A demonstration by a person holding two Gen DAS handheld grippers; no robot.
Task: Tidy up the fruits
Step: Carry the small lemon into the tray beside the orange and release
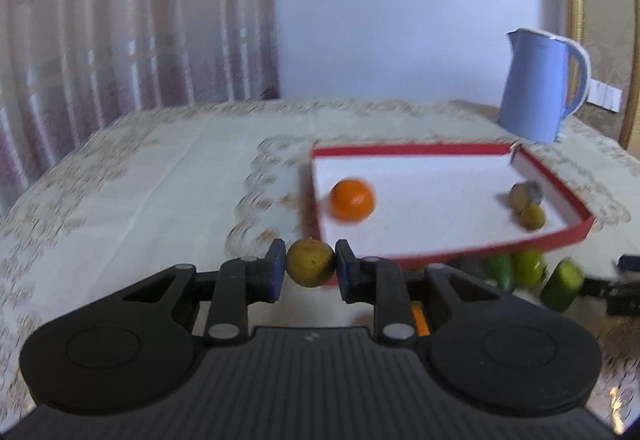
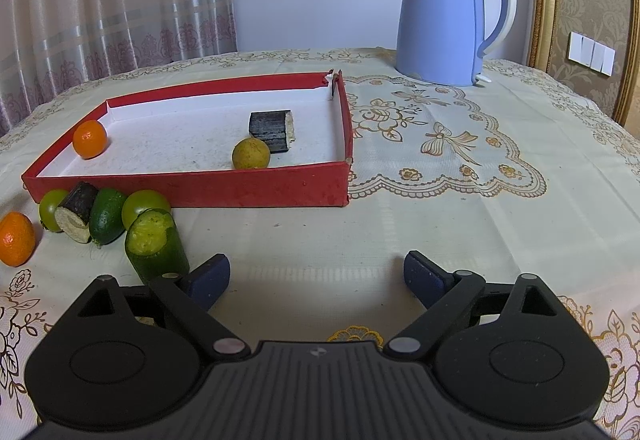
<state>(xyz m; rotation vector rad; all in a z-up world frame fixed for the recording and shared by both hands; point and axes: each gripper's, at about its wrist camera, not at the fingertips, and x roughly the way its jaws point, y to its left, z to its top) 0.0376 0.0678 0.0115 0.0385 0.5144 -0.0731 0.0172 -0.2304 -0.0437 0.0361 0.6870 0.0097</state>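
Left gripper (image 1: pixel 311 266) has its jaws clenched on a small yellow-green fruit (image 1: pixel 311 263), pinched side to side, held just short of the near-left corner of the red tray (image 1: pixel 452 244). Tray sits straight ahead and a bit to the right of it, so the drop looks like fwd + slightly right, over the near wall. Inside already: an orange (image 1: pixel 353 199), another yellowish fruit (image 2: pixel 251 153), a dark cut chunk (image 2: pixel 272 130). Right gripper (image 2: pixel 316 276) hovers low over the counter (image 2: pixel 400 224), jaws wide, nothing btwn them. Nearest to it is the cut green piece (image 2: pixel 154 240), just beside its left finger, cut face towards the camera. More fruit is bunched against the tray's front wall, so the right hand looks closer for that lot.
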